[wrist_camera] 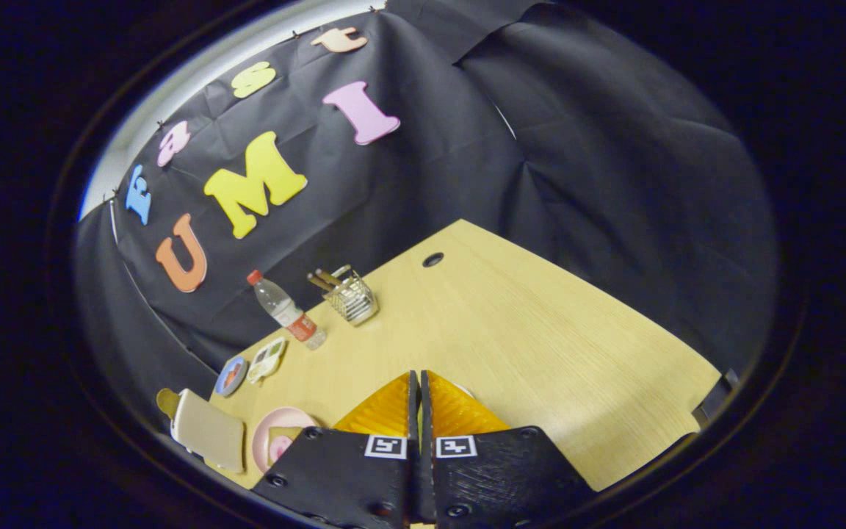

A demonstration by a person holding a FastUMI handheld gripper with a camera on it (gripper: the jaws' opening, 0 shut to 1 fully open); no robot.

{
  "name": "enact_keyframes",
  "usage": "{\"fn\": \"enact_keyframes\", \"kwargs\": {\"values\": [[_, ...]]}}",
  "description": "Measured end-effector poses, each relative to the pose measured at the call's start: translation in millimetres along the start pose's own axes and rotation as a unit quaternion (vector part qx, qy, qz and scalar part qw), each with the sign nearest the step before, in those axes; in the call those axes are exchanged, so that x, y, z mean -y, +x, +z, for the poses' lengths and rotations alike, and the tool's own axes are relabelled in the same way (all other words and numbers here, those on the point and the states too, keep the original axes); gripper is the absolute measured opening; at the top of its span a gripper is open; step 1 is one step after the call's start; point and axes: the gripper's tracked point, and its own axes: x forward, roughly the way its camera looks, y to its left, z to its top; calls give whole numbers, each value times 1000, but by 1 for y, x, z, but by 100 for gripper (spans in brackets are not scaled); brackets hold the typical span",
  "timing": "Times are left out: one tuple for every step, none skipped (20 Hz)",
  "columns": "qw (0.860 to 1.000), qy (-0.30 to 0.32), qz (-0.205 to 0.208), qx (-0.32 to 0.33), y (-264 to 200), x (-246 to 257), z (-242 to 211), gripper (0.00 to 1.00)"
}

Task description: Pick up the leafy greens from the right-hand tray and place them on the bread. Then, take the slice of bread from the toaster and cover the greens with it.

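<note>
My gripper (420, 389) hangs above the wooden table (540, 345), its two fingers pressed together with only a thin pale seam between them; I cannot tell whether anything is in it. To the left of the fingers sits a pink plate (265, 433) holding a bread slice (285, 435) with something pink on it. Left of the plate stands a beige toaster (206, 433) with a tan bread slice (167, 402) sticking out of it. A sliver of white rim (467, 390) peeks out just right of the fingertips, the rest hidden beneath the fingers.
Along the table's far edge stand a water bottle (287, 312) with a red cap and a wire basket (351, 297) holding sticks. A small round dish (231, 376) and a small white tray (267, 359) lie beyond the plate. A cable hole (432, 259) marks the far corner.
</note>
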Motion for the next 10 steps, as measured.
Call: {"fn": "enact_keyframes", "kwargs": {"values": [[1000, 0, 8, 8, -5, -9, 4, 0], [1000, -3, 14, 13, -9, -18, 6, 0], [1000, -8, 21, 21, -15, -29, 8, 0], [999, -16, 27, 26, -18, -40, 9, 0], [999, -24, 33, 31, -23, -51, 8, 0], [998, -30, 40, 35, -26, -63, 10, 0], [998, -35, 47, 38, -30, -74, 8, 0], [997, -39, 57, 40, -34, -87, 7, 0], [996, -42, 69, 41, -37, -104, 4, 0], [995, -46, 78, 41, -38, -118, 1, 0]]}}
